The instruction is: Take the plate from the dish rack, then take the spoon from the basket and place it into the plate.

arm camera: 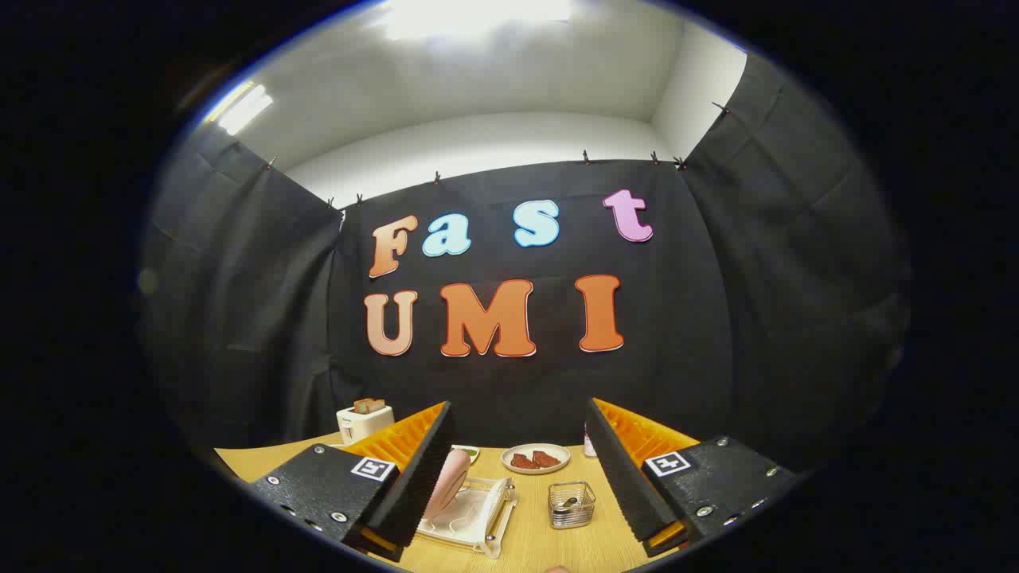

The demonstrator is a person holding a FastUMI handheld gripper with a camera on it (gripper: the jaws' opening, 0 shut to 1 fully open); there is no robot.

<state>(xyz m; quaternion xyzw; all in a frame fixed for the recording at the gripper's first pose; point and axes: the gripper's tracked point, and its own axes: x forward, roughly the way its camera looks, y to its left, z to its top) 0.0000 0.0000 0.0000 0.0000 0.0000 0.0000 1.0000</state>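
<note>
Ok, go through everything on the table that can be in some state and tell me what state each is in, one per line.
gripper: open, fingers wide apart, holding nothing
pink plate: standing on edge in the dish rack
dish rack: on the table, holding the plate
wire basket: upright, spoon inside
spoon: lying in the basket
toaster: toast sticking up
far plate: flat, food on it

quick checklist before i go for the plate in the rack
1. Gripper open: ok, fingers spread, nothing between them.
2. Pink plate standing in the dish rack: ok, tilted, beside one finger.
3. Fingers lined up on the plate: not ok, it sits off to one side.
4. Basket apart from the rack: ok.
5. Spoon in basket: cannot tell, just something metallic inside.
6. Bare table for setting down: ok.
</note>
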